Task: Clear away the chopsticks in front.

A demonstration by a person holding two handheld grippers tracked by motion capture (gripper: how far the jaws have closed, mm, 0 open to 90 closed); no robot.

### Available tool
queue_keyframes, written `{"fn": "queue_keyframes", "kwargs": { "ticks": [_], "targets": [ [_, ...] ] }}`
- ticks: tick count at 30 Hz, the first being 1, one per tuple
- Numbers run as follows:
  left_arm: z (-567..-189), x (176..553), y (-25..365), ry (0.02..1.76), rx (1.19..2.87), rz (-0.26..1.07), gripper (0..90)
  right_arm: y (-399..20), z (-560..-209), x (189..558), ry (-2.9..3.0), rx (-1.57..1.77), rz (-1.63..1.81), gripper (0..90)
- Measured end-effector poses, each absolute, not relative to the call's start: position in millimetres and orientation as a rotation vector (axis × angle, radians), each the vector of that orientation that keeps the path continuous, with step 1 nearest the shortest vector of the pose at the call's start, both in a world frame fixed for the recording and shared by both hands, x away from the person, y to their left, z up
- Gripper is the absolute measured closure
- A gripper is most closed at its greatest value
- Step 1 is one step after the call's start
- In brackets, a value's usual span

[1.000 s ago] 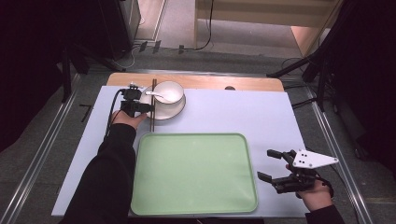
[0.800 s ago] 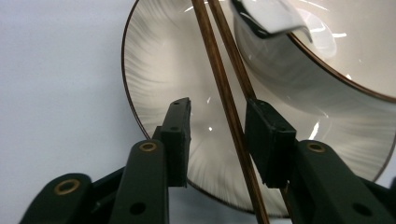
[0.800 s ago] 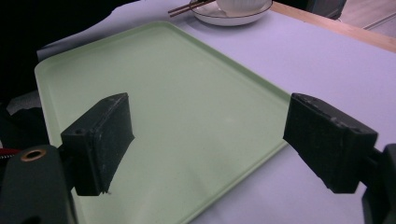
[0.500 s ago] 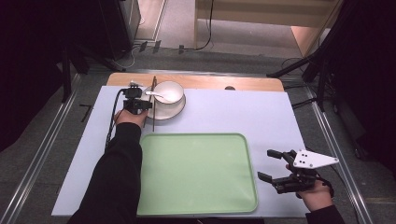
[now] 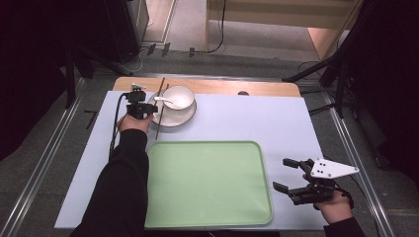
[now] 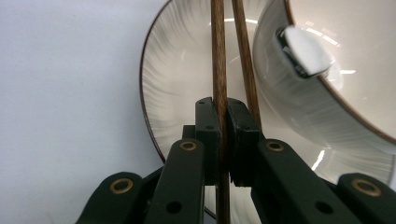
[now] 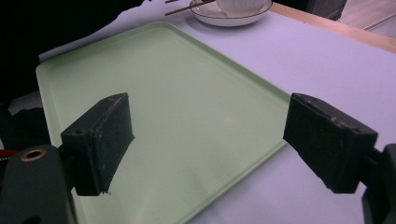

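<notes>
One chopstick point(image 6: 218, 56) now clamped, left gripper point(image 6: 222, 116) just closed

The high view looks forward and down over the whole table point(image 5: 237, 116), while each gripper view sits low and close, both sharing the plate point(image 6: 187, 70) with it.

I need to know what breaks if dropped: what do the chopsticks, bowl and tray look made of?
Chopsticks: likely wood, brown with visible grain. Bowl: probably glazed ceramic, white and glossy with bright reflections. Tray: looks like plastic, pale green, matte, rounded rim.
</notes>
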State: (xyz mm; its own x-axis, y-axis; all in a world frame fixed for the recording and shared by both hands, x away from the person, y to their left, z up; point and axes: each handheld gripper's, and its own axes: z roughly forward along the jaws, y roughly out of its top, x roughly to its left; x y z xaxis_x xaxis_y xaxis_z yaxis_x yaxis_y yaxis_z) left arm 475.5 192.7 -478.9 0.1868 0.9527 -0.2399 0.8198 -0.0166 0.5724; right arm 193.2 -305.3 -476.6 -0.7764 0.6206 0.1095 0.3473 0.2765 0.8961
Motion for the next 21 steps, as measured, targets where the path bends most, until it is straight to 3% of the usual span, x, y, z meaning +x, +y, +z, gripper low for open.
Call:
{"fn": "queue_keyframes", "kwargs": {
  "ticks": [12,21],
  "targets": [
    [-427.2,442.0,222.5,1.603,1.876,0.282,85.8,-303.8,-476.5,194.9,2.29,0.886,1.496,16.2],
    [-418.0,395.0,218.9,1.516,1.908,0.231,85.7,-302.1,-476.3,196.8,2.29,0.888,1.498,16.2]
  ]
}}
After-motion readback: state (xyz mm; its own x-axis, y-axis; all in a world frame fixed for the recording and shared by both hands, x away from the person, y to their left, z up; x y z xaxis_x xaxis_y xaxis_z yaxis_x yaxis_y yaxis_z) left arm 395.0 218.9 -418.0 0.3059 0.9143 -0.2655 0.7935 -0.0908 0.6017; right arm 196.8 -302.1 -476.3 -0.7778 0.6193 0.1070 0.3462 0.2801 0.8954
